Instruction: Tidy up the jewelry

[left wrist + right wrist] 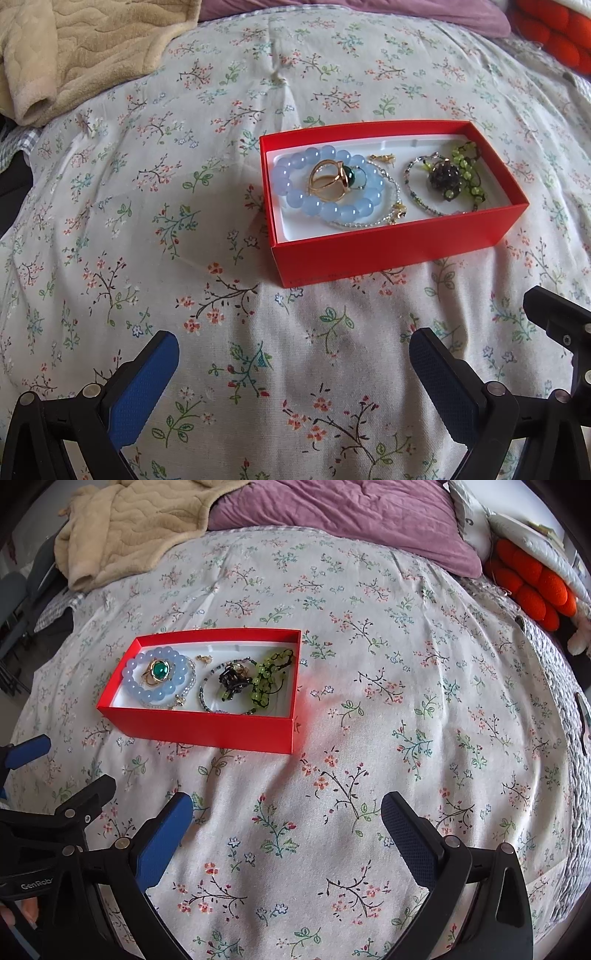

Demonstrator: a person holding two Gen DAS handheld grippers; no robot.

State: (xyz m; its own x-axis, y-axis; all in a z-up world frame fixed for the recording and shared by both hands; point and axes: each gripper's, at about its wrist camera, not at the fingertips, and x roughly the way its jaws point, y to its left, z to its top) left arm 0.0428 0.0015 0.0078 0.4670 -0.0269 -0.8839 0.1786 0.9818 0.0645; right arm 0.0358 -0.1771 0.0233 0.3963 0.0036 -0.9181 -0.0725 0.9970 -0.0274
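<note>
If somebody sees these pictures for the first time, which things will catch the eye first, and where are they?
The red box stands out on the floral bedspread, with jewelry inside. At its left end, a blue bead bracelet lies around a gold ring with a green stone; at its right end lies a green beaded piece. Both grippers, left and right, are open and empty, short of the box.

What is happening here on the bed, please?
A person holds a tool in each hand above a floral bedspread, sorting jewelry. Both the left tool and the right tool are open and hold nothing. All the jewelry in view lies in the red box: a blue bead bracelet with a gold ring inside its loop, thin bead chains, and a green bead piece at the other end. Neither tool touches the box.
</note>
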